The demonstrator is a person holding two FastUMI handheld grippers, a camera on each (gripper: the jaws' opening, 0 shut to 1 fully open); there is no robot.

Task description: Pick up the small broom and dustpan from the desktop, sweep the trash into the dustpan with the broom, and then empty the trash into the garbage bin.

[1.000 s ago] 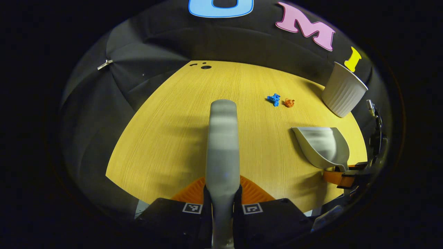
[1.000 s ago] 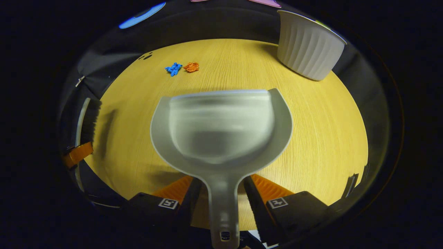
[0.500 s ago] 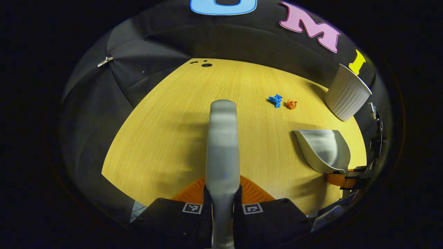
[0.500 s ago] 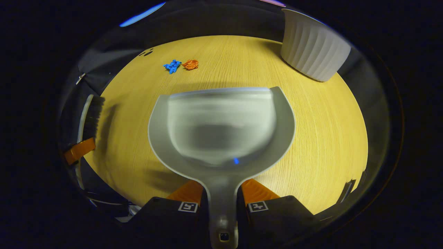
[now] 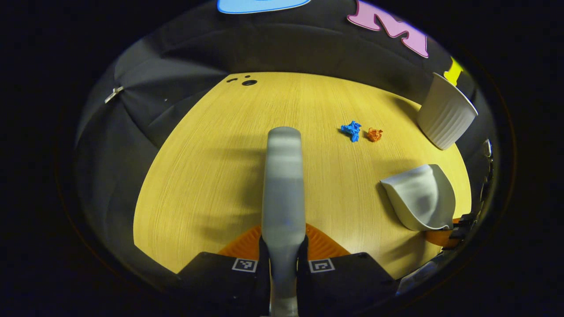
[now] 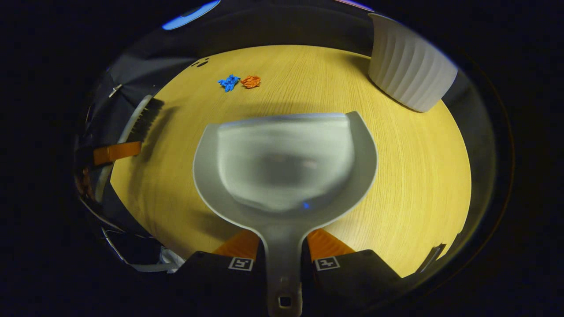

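On a round-edged bench (image 5: 211,176) of pale yellow wood with fine straight grain, two small crumpled paper scraps lie side by side: a blue scrap (image 5: 352,130) and an orange scrap (image 5: 374,134), just apart from each other. Near them, toward the bench's far right edge, stands a white garbage bin (image 5: 446,117), a ribbed, cup-shaped container that widens toward its rim.

In the left gripper view, the left gripper (image 5: 282,257) has its fingers closed narrowly on the smooth grey handle of the small broom (image 5: 283,185), which runs straight ahead above the bench; from here it shows as a long, rounded back, with no bristles visible. Off to the right, the dustpan (image 5: 421,196) appears from the side as a pale, curved scoop, held above the bench by the other gripper at its lower end.

The right gripper view shows what that view hides. The right gripper (image 6: 283,259) has its fingers pressed on either side of the narrow handle of the dustpan (image 6: 284,171), whose wide, smooth, shallow bowl opens forward, its straight front lip facing the scraps (image 6: 229,82) (image 6: 250,81). At the left edge, the broom (image 6: 143,119) shows its dark bristles beneath a pale curved back, tilted over the bench. The bin (image 6: 410,72) rises at upper right, its ridged wall clear.
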